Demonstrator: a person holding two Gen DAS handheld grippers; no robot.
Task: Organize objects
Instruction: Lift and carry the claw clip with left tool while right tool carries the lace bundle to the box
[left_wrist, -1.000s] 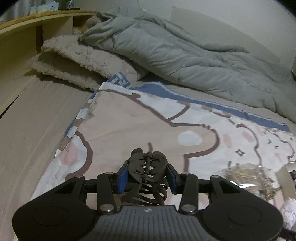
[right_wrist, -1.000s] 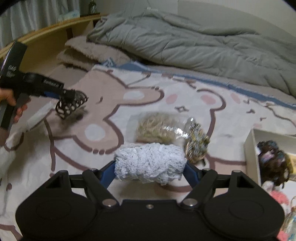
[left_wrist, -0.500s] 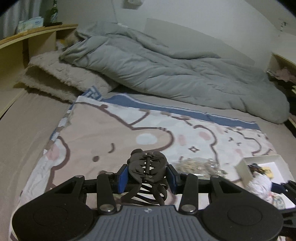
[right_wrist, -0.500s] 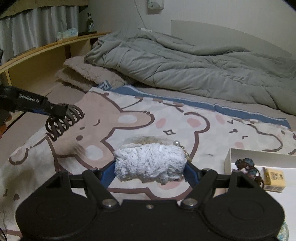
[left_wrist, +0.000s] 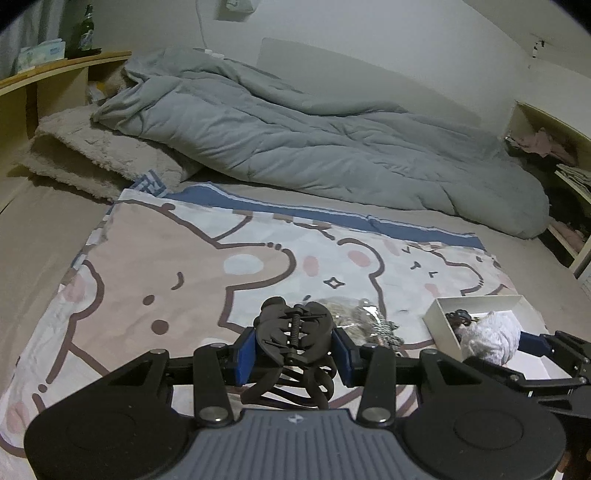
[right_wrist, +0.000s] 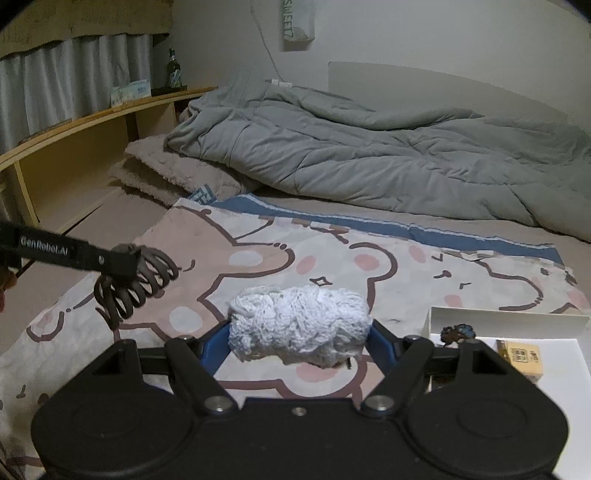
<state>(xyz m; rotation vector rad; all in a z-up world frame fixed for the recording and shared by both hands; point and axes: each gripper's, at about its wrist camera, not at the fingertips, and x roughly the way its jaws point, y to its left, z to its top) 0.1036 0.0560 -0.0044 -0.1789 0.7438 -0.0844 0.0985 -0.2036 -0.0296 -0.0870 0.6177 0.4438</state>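
A dark hair claw (left_wrist: 293, 334) was clamped between the left gripper (left_wrist: 293, 350) pads; a white knitted scrunchie (right_wrist: 299, 326) was pinched widthwise in the right gripper (right_wrist: 299, 345). Beyond the right fingers lay the white box (right_wrist: 509, 317), probably the drop point; both items needed carrying over it.

Both tongs have risen — white box (left_wrist: 476, 304) now nearer.
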